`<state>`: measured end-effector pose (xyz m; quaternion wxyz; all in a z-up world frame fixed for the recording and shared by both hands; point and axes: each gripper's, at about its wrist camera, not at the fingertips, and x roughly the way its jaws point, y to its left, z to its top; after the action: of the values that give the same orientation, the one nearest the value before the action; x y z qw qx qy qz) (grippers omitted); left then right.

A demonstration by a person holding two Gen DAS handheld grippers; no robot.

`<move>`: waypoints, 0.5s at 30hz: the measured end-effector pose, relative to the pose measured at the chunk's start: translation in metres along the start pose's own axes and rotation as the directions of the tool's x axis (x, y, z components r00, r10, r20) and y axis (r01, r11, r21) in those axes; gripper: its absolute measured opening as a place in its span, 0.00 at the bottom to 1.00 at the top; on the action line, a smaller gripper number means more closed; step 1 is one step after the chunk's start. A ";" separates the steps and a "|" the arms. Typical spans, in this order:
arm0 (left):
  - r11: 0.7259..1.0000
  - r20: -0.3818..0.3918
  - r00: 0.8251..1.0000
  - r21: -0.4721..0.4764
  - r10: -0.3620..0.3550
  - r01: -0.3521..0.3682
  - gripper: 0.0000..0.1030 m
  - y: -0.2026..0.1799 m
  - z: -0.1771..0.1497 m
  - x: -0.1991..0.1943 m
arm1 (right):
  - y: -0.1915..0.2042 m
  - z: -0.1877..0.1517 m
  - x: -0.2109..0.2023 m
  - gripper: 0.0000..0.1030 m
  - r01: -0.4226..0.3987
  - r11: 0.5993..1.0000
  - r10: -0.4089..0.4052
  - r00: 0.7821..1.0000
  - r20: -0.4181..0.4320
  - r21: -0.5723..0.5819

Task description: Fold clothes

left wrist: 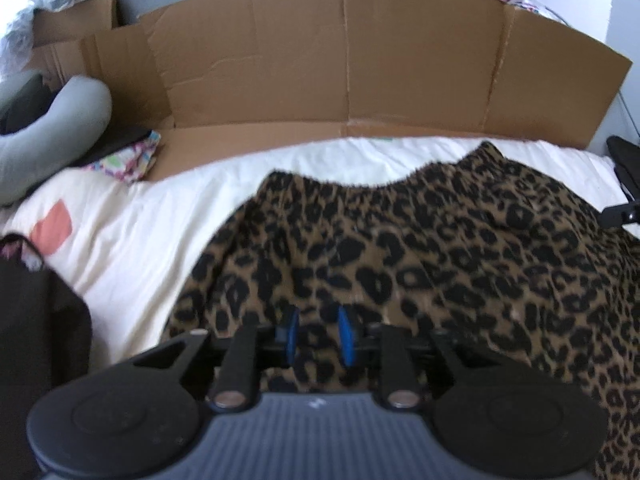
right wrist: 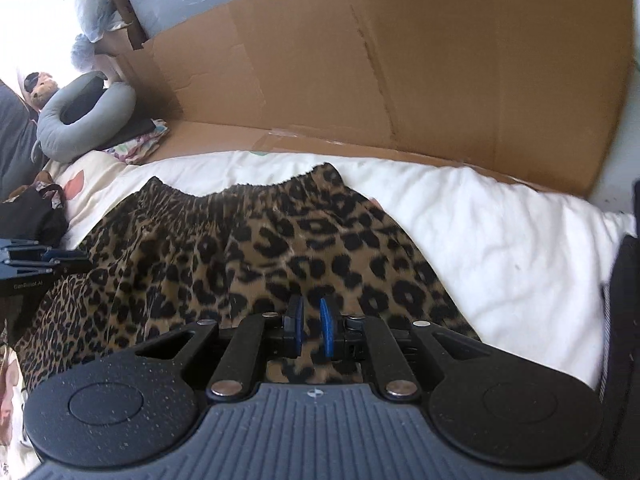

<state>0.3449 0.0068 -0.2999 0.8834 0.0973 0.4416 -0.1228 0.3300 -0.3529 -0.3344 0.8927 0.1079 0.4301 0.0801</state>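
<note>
A leopard-print skirt (left wrist: pixel 420 256) lies spread on the white bed cover (left wrist: pixel 160 208), its gathered waistband at the far side. My left gripper (left wrist: pixel 319 336) hovers over the skirt's near left part, its blue pads a small gap apart with leopard fabric showing between them. In the right wrist view the same skirt (right wrist: pixel 248 248) fills the middle. My right gripper (right wrist: pixel 311 328) is over its near right part, pads close together with a narrow gap. I cannot tell whether either gripper pinches cloth. The left gripper's body (right wrist: pixel 28 264) shows at that view's left edge.
A flattened cardboard box (left wrist: pixel 340 64) stands along the far side of the bed. A grey neck pillow (left wrist: pixel 48 136) and colourful folded cloth (left wrist: pixel 128 160) sit at the far left. A dark garment (left wrist: pixel 36 320) lies at the near left. White cover (right wrist: pixel 500 248) stretches right of the skirt.
</note>
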 end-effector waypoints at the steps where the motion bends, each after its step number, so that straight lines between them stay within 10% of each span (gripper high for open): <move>1: 1.000 -0.006 1.000 -0.007 -0.004 0.004 0.25 0.000 -0.005 0.000 | -0.002 -0.004 -0.003 0.16 0.001 1.000 -0.001 1.000 -0.002 0.005; 15: 0.998 -0.073 0.997 -0.063 0.011 -0.016 0.29 0.000 -0.044 0.016 | -0.015 -0.046 0.015 0.16 0.123 0.992 -0.125 0.985 -0.114 -0.030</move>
<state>0.3204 0.0174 -0.3387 0.8703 0.0767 0.4763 -0.0991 0.3035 -0.3583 -0.3777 0.8707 0.0658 0.4862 0.0354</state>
